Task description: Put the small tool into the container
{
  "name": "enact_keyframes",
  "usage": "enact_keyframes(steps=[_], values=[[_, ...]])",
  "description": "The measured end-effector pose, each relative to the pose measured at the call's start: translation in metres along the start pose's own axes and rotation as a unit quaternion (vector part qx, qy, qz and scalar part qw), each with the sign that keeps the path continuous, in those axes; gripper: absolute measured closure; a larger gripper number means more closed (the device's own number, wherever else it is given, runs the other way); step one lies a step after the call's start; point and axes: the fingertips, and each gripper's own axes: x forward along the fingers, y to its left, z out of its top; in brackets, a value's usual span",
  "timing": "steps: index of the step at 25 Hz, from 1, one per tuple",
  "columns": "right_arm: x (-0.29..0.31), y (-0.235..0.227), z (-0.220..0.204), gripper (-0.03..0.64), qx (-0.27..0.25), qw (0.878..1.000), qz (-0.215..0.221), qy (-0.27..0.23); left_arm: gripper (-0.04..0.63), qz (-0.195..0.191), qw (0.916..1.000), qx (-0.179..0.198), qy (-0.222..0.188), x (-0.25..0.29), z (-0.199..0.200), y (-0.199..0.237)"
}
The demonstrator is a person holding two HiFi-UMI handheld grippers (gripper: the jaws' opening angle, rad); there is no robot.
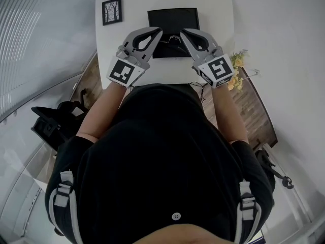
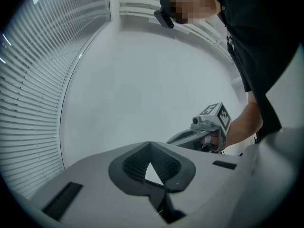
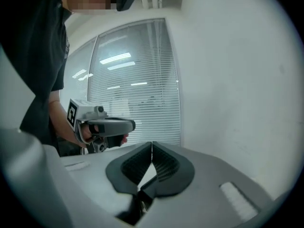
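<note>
The person [image 1: 162,161] in a black shirt is standing at the near edge of the white bench [image 1: 216,14], with both bare forearms reaching forward over it. The left tool [image 1: 158,31] is being held above the near half of the bench, angled inward and toward the far edge, its marker cube sitting close to the near edge. The right tool [image 1: 183,32] is mirroring it on the other side, so the two tips are pointing toward each other, near but apart.

In the left gripper view, the left tool's jaws are pressing together at the tips with nothing between them. In the right gripper view, the right tool's jaws are likewise meeting at the tips and carrying nothing. Each of these views is also showing the other tool gripped in a hand, with window blinds [image 3: 137,94] running behind.

Just beyond the tips, the black container [image 1: 172,19] is lying in the middle of the bench against its far edge. A thin dark item [image 1: 170,40] is lying at the container's near rim; it is too small to identify.

A framed picture [image 1: 111,11] is sitting at the far left corner of the bench. Yellow flowers [image 1: 236,65] are showing beside the right edge.
</note>
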Motion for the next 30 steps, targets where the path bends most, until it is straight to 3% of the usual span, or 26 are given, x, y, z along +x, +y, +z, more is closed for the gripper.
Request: enact_keyframes(steps=[4, 12, 20, 24, 30], values=[[-0.013, 0.006, 0.023, 0.605, -0.010, 0.999, -0.010, -0.045, 0.588, -0.009, 0.9999, -0.002, -0.006, 0.003, 0.006, -0.006], [-0.027, 0.007, 0.041, 0.606, -0.020, 0.996, -0.040, -0.080, 0.588, -0.020, 0.9997, -0.001, -0.015, 0.007, 0.017, -0.014], [-0.038, -0.005, 0.049, 0.606, -0.001, 0.994, -0.061, -0.095, 0.588, -0.021, 0.9996, 0.002, -0.019, 0.009, 0.022, -0.015], [-0.041, -0.006, 0.053, 0.606, -0.011, 0.993, -0.068, -0.097, 0.588, -0.019, 0.9998, 0.009, 0.000, 0.008, 0.019, -0.013], [-0.044, -0.008, 0.054, 0.606, -0.011, 0.992, -0.076, -0.099, 0.588, -0.020, 0.9995, 0.009, -0.024, 0.011, 0.027, -0.012]])
